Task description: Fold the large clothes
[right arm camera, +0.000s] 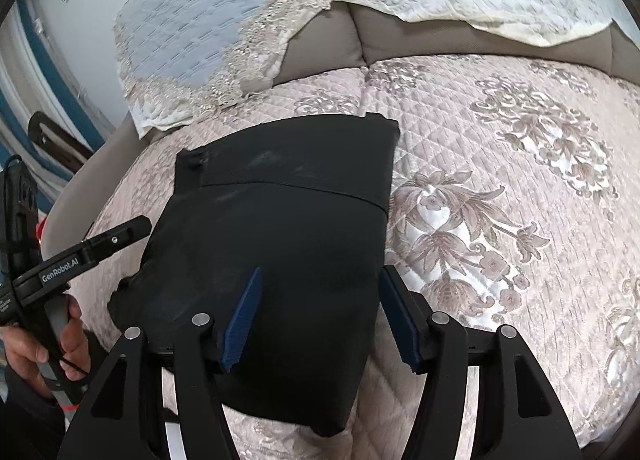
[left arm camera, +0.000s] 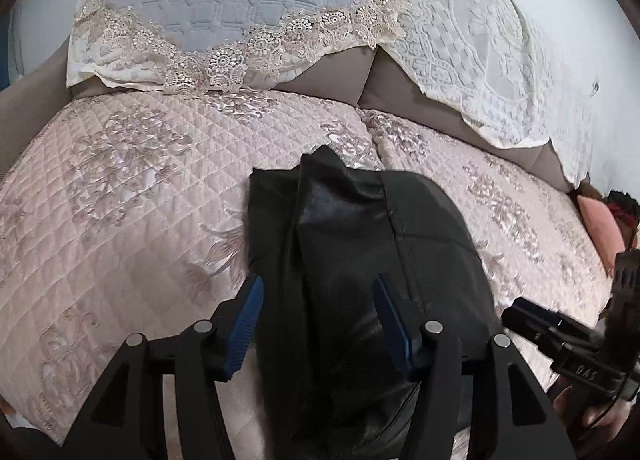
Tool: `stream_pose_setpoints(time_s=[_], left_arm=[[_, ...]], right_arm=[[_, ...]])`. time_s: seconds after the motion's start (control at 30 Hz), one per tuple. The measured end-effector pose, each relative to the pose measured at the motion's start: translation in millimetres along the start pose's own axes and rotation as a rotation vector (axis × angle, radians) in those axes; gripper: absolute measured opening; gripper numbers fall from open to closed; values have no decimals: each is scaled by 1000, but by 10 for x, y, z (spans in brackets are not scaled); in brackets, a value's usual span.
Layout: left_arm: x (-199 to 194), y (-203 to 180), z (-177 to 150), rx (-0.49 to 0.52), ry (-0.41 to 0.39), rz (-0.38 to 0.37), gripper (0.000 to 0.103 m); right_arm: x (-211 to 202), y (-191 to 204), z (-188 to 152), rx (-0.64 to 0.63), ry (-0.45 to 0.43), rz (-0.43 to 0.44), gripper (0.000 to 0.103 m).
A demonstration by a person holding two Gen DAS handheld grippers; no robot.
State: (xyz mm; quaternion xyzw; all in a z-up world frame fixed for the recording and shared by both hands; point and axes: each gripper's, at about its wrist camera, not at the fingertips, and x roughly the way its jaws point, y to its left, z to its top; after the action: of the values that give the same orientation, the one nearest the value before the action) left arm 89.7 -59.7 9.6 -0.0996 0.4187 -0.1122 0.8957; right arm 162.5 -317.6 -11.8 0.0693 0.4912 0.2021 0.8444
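the black garment (right arm camera: pixel 280 244) lies folded in a neat pile on the pink quilted sofa cover (right arm camera: pixel 500 187), right under and in front of both tools. the left gripper (left arm camera: pixel 318 320) and the right gripper (right arm camera: pixel 320 316) both have their blue jaws apart with nothing pinched, and the cloth just sits below them. i think the fold looks almost done, so to do it well the tools should lift away slowly and straight, so no blue tip snags an edge and pulls the pile open.
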Motion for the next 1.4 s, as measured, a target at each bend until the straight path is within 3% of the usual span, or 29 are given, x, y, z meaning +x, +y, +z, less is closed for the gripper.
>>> stream_pose_setpoints(time_s=[0.13, 0.27, 0.47, 0.53, 0.57, 0.6, 0.7, 0.9, 1.07, 1.13, 1.2, 1.3, 1.4], left_arm=[[96, -64, 58, 15, -3, -12, 62], [210, -51, 147, 18, 5, 21, 62], [124, -151, 492, 58, -97, 65, 62], [302, -170, 502, 96, -46, 79, 56], [458, -149, 473, 100, 19, 85, 40], [590, -111, 443, 99, 74, 87, 36], [815, 23, 310, 102, 143, 92, 36], [910, 13, 247, 145, 135, 115, 38], [764, 90, 268, 87, 115, 86, 39], [545, 75, 252, 76, 85, 99, 38], [240, 23, 200, 65, 39, 55, 37], [-78, -145, 121, 86, -19, 19, 37], [-9, -273, 77, 129, -6, 3, 37]], right_arm=[[46, -54, 42, 24, 1, 5, 62], [80, -66, 68, 25, 3, 6, 62], [132, -48, 138, 11, -6, 5, 62], [168, -65, 156, 20, -1, 1, 62], [183, -80, 160, 27, 4, 1, 62], [196, -97, 163, 34, 11, 6, 62], [209, -163, 154, 46, 25, 17, 62], [295, -270, 88, 76, 65, 24, 62], [119, -156, 81, 47, 34, 16, 62], [27, -87, 76, 20, 13, 23, 62], [-31, -17, 42, -4, 0, 28, 62], [21, 39, -9, -9, 9, 46, 62], [125, 83, -36, -1, 36, 44, 62]])
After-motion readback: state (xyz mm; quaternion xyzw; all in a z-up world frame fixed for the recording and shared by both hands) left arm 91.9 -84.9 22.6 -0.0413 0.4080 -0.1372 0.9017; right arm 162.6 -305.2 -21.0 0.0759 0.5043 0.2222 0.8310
